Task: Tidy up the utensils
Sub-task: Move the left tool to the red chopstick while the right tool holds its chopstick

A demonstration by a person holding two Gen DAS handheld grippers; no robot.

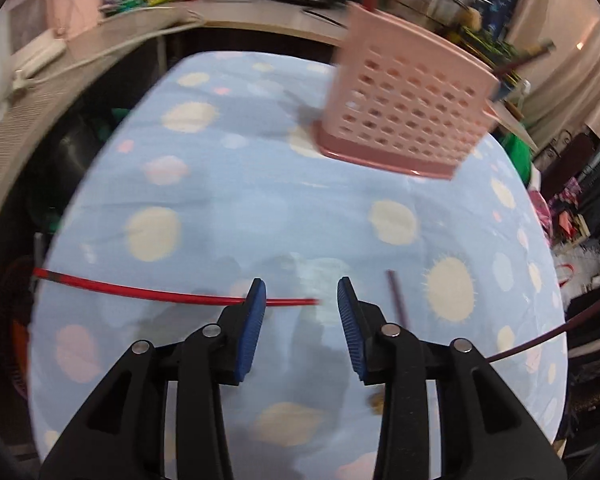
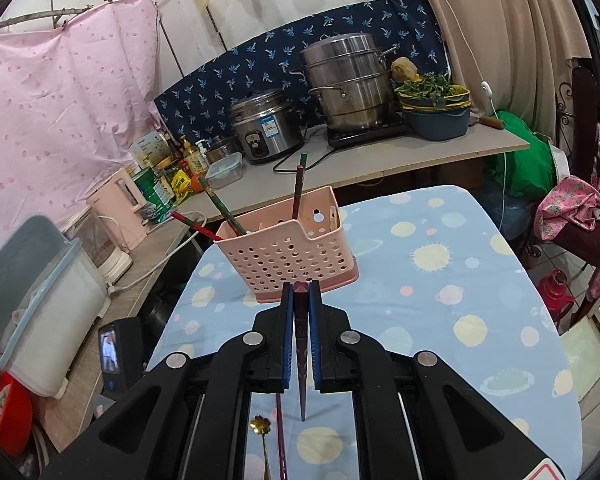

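The left gripper hangs low over the table, fingers wide apart, nothing between them. The blue pads are both free. A red chopstick lies flat on the cloth, running from the table's left edge to just beyond the left pad; from this view it passes behind that pad, and I cannot tell if they touch. A dark chopstick lies near the right pad, partly hidden by the finger. The left view is blurred.

The pink basket stands on the table at the far side, well apart from the left gripper. In the right wrist view the basket is straight ahead, just beyond the fingertips of the right gripper.

The right gripper is closed narrow on a dark maroon chopstick. It is clamped between the 2 blue pads, with the thick end at the fingertips and the thin point toward the camera.

Inside the basket there are already some chopsticks: a brown one nearly upright, a green one leaning left, and a red one leaning over the left rim.

On the table under the right gripper lie a gold spoon w/ flower-shaped end and, just beside it, a thin purple chopstick, approx. parallel.

Behind the table is a counter w/ a rice cooker and a steel steamer pot.
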